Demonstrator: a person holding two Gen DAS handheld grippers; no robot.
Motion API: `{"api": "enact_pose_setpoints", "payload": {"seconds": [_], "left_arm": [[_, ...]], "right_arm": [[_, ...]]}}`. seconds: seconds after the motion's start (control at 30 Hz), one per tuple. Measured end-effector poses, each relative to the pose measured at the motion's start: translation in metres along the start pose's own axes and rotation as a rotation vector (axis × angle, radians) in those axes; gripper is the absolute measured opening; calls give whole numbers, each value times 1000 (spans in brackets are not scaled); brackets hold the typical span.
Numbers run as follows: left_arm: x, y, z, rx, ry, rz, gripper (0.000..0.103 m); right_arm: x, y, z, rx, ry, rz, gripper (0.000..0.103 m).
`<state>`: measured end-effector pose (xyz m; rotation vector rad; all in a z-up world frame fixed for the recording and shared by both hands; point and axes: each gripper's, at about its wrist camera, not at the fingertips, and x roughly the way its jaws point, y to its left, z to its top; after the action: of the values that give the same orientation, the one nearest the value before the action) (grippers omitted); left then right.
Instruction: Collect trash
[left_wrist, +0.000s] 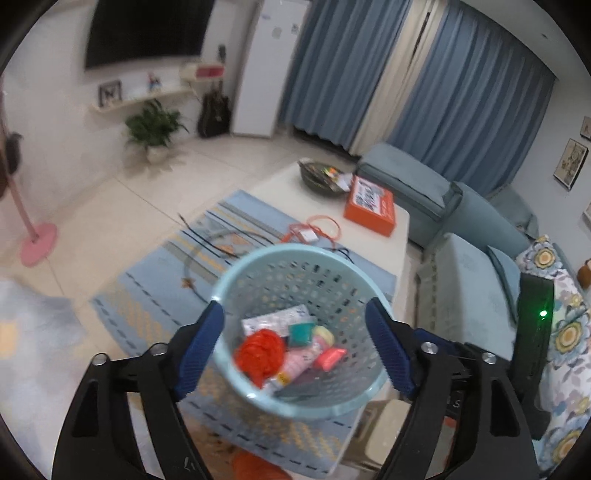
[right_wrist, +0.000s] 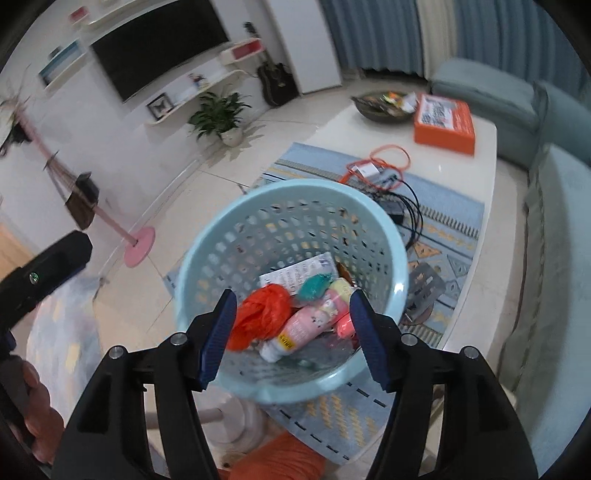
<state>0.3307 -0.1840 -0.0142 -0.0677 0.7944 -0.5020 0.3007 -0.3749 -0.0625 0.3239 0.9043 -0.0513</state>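
Observation:
A light blue perforated basket (left_wrist: 236, 280) is held up above the rug; it also shows in the right wrist view (right_wrist: 229, 221). It holds trash: a crumpled red bag (left_wrist: 260, 352) (right_wrist: 262, 314), a pink tube (right_wrist: 306, 326), a teal wad (left_wrist: 302, 332), white paper (right_wrist: 295, 271). My left gripper (left_wrist: 295, 343) has its blue fingers (left_wrist: 201, 347) spread wide on either side of the basket's rim. My right gripper (right_wrist: 290, 332) is likewise spread across the near rim. Whether the pads press the basket I cannot tell.
A white coffee table (right_wrist: 476, 162) carries an orange box (right_wrist: 443, 122), a dark bowl of items (right_wrist: 384, 105) and an orange cable with adapters (right_wrist: 388, 166). A patterned rug (left_wrist: 155, 280) lies beneath. A blue sofa (left_wrist: 469, 280) is at right. A pink stand (right_wrist: 138, 247) and plant (right_wrist: 221, 114) are at left.

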Motion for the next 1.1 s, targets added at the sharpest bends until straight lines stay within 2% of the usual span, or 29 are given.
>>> {"api": "enact_pose_setpoints", "payload": {"seconds": [0.23, 0.5, 0.73, 0.93, 1.1], "left_arm": [[-86, 13, -31, 15, -101, 113, 82], [-156, 33, -70, 1, -200, 242, 86], [-191, 56, -93, -27, -255, 335, 86], [-209, 67, -106, -22, -311, 373, 89], [-207, 75, -122, 9, -337, 389, 89]], "right_arm": [[-54, 62, -29, -131, -70, 37, 64], [-105, 117, -68, -227, -198, -19, 67], [-135, 146, -85, -274, -300, -44, 67], [-151, 157, -97, -272, -346, -58, 67], [-155, 162, -111, -275, -377, -89, 67]]}}
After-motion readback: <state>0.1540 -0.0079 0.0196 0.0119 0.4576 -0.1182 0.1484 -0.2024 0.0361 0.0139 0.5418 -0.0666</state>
